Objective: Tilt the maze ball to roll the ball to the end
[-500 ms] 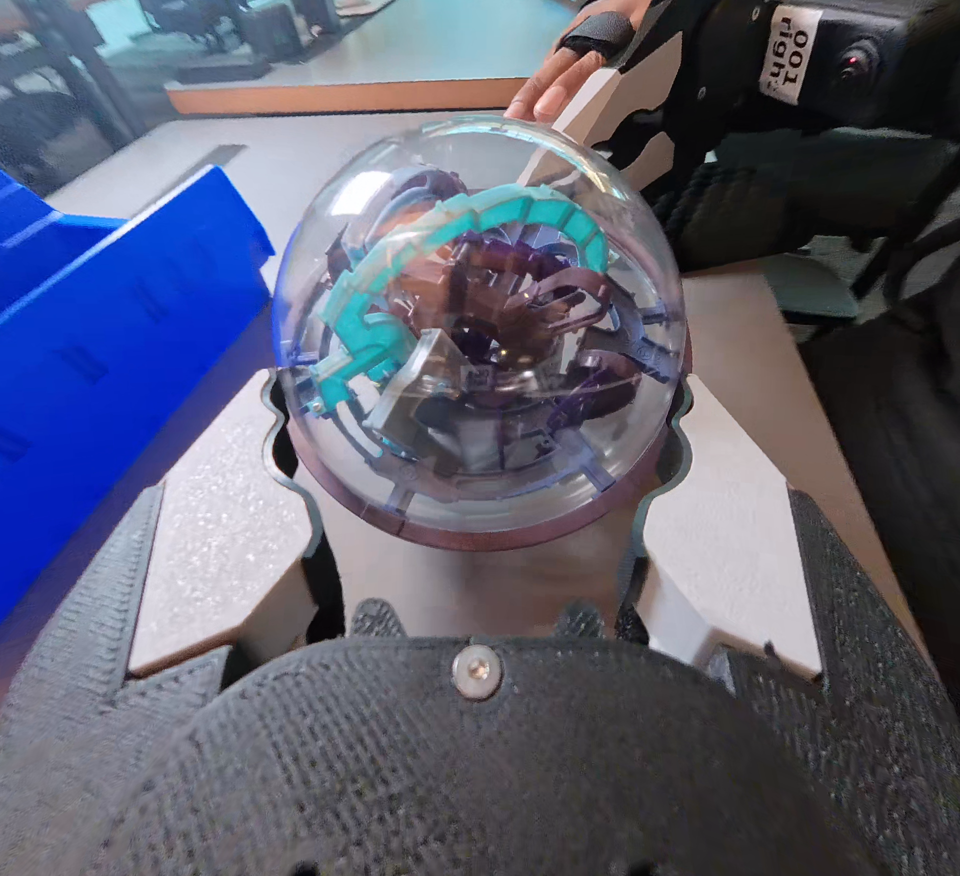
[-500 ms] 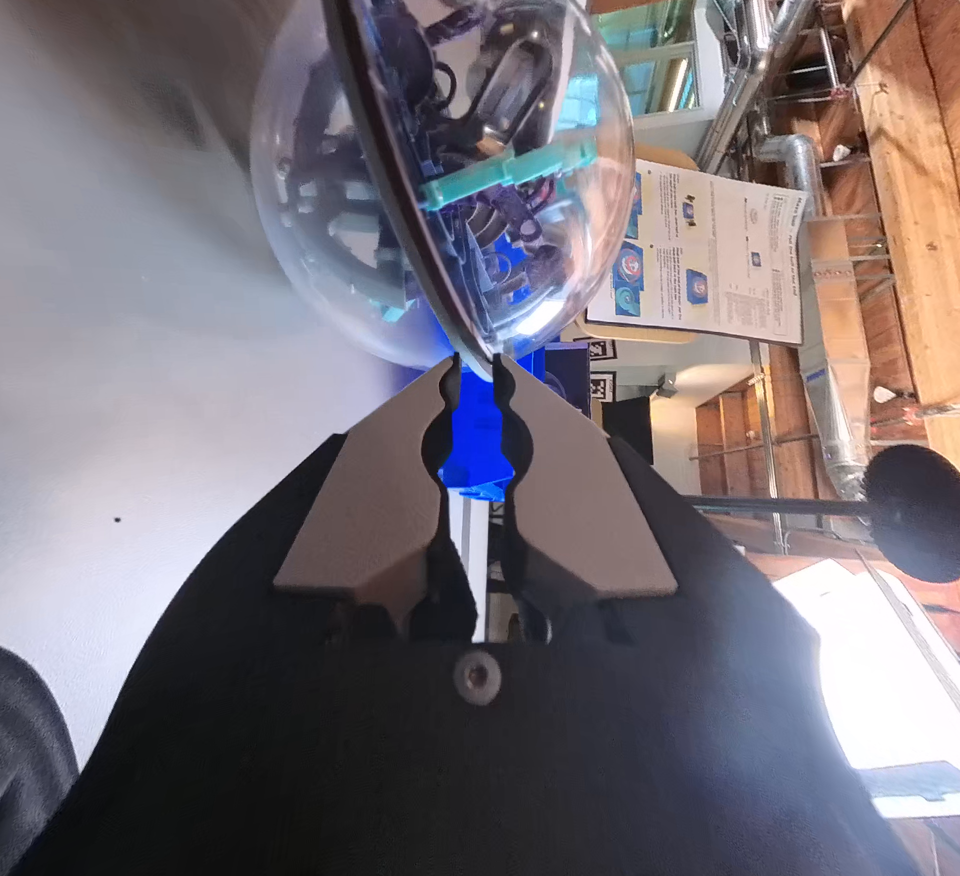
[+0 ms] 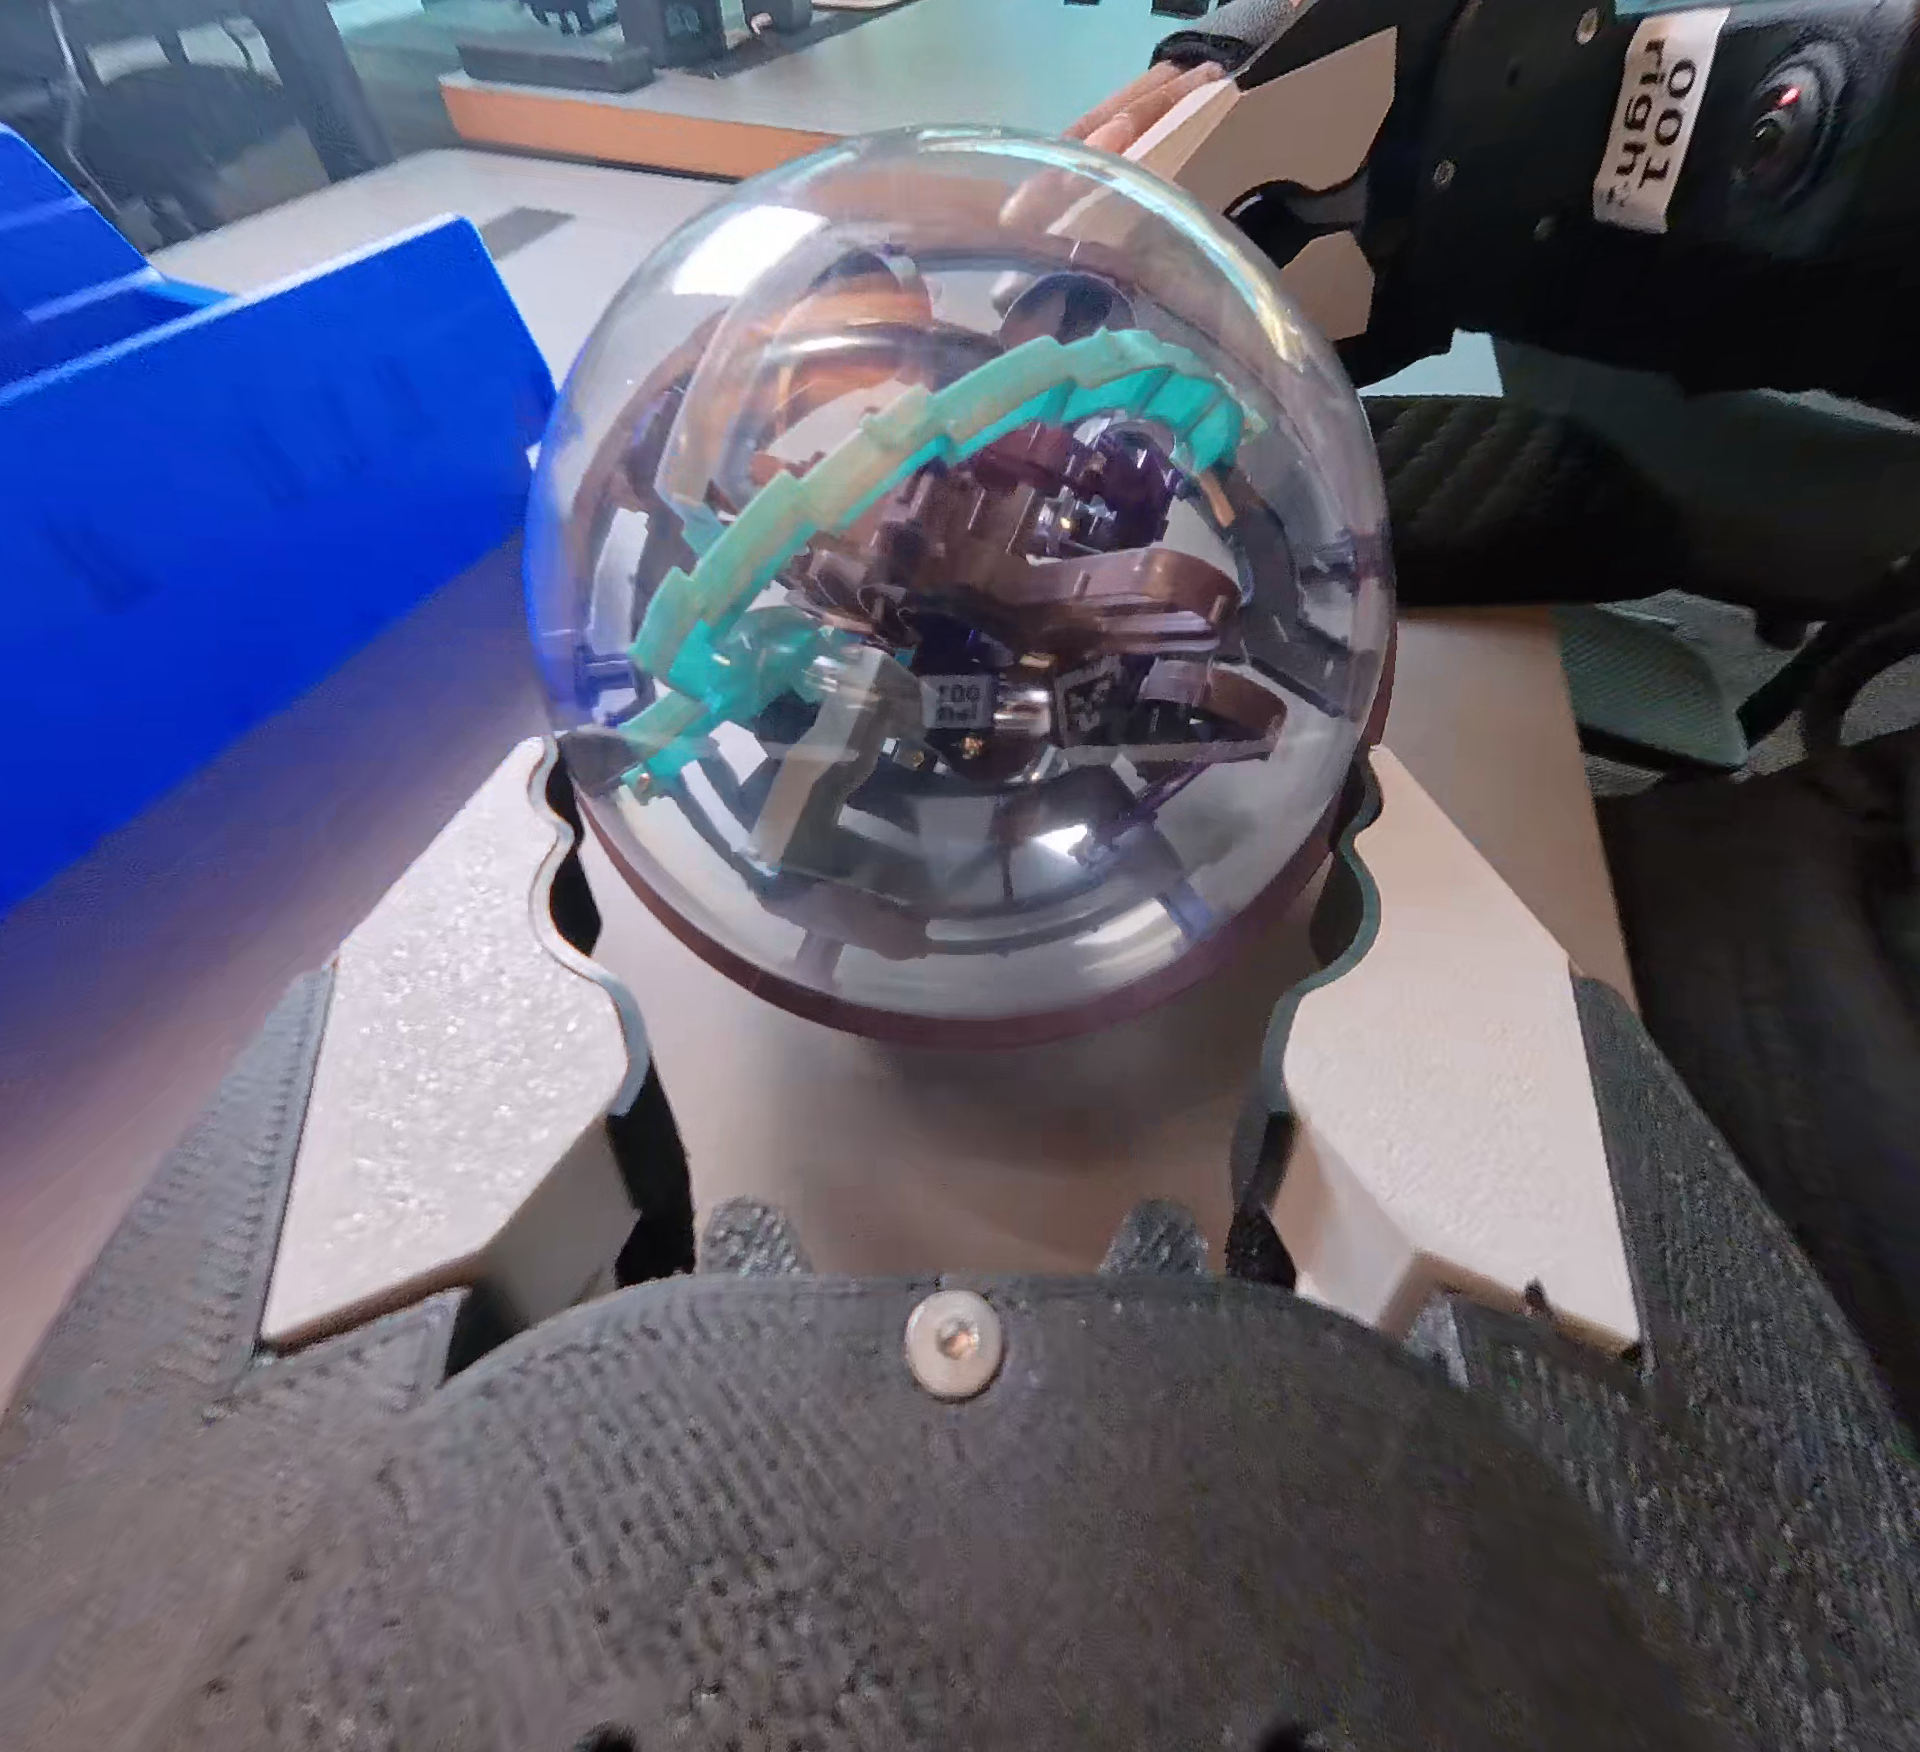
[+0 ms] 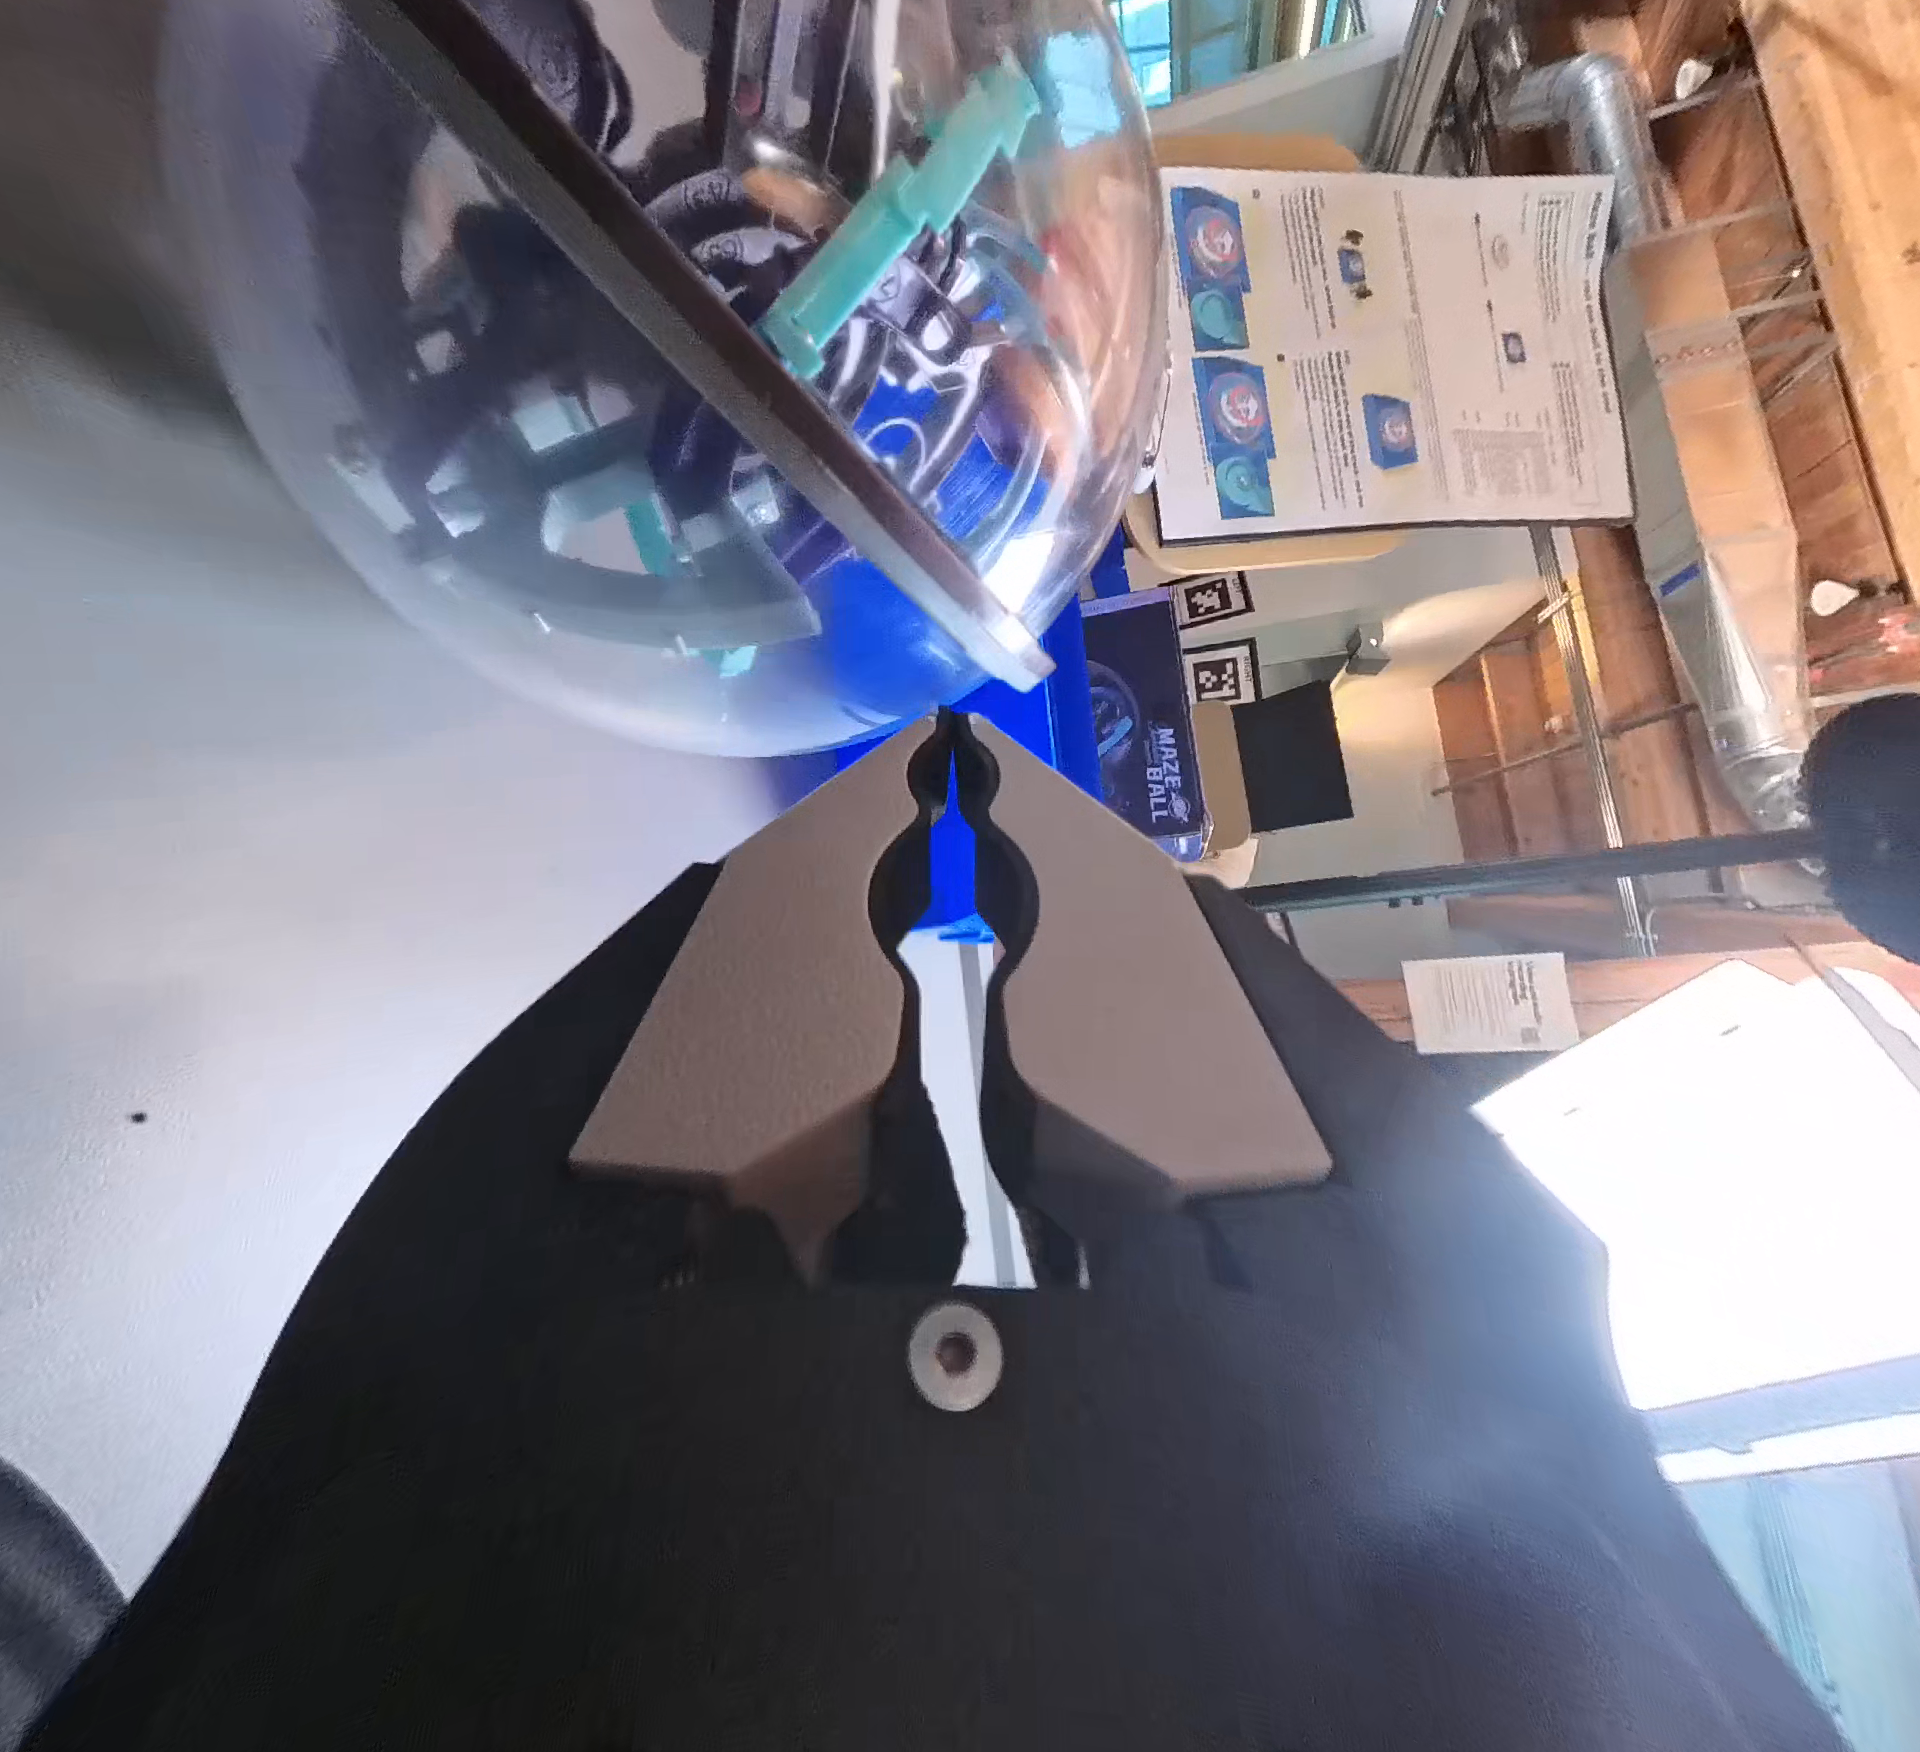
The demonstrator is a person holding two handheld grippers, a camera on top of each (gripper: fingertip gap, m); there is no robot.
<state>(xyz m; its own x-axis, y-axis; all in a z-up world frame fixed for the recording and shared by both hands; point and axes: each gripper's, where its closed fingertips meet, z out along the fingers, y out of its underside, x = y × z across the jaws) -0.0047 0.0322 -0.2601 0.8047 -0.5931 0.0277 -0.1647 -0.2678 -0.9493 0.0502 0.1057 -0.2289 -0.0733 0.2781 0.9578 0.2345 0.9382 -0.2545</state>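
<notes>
Clear maze ball (image 3: 961,580) w/ teal track sits between left gripper (image 3: 956,829) jaws, spread wide & touching its dark equator band on both sides, above the worktop (image 3: 1475,715). Right gripper (image 4: 951,726) jaws pressed together, tips against ball's far side. Blue bin (image 3: 239,476) just left of ball
</notes>
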